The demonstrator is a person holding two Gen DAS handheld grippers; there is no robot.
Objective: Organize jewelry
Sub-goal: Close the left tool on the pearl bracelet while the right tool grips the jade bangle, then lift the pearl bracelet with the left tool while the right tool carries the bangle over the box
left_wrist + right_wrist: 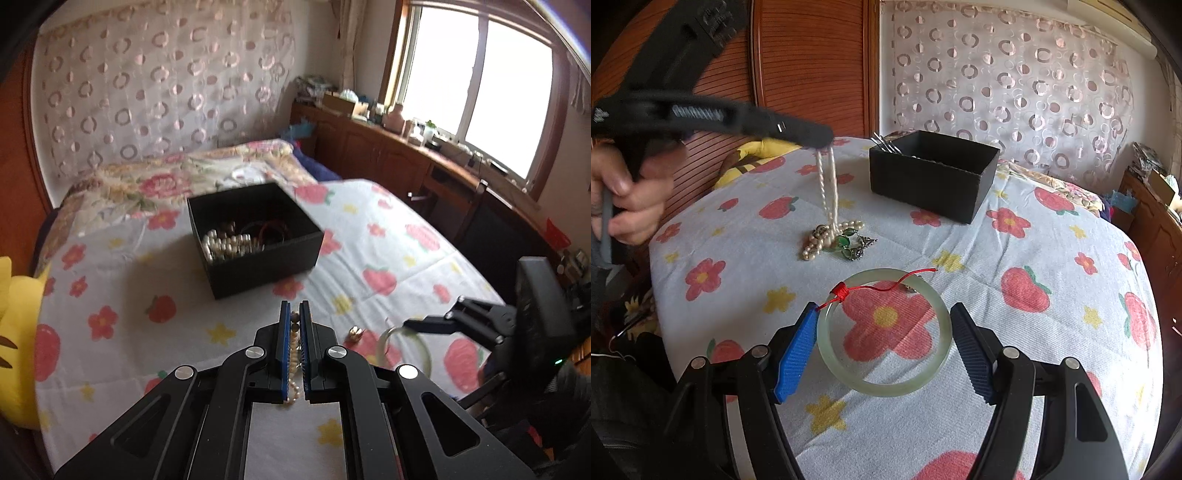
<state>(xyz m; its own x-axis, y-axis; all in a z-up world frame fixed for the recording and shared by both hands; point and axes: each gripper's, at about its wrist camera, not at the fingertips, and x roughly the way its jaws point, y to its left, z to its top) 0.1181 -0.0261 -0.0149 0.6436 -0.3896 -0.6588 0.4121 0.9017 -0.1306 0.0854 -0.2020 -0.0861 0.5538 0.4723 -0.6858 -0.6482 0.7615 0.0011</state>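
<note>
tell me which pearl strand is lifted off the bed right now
The pearl necklace pinched in the left tongs hangs above the bedspread; the other pearls lie in the black box.

We look across a bed, its sheet [388,236] pale and printed with red flowers, strawberries and yellow stars. At twelve o'clock hangs a sheer curtain [155,85] patterned with pink rings, a floral quilt [166,181] bunched below it. At two o'clock a wood-framed window [480,85] glares white with daylight above a cluttered wooden cabinet [373,144]. Reddish slatted wardrobe doors [809,62] stand at eleven o'clock in the right wrist view.
</note>
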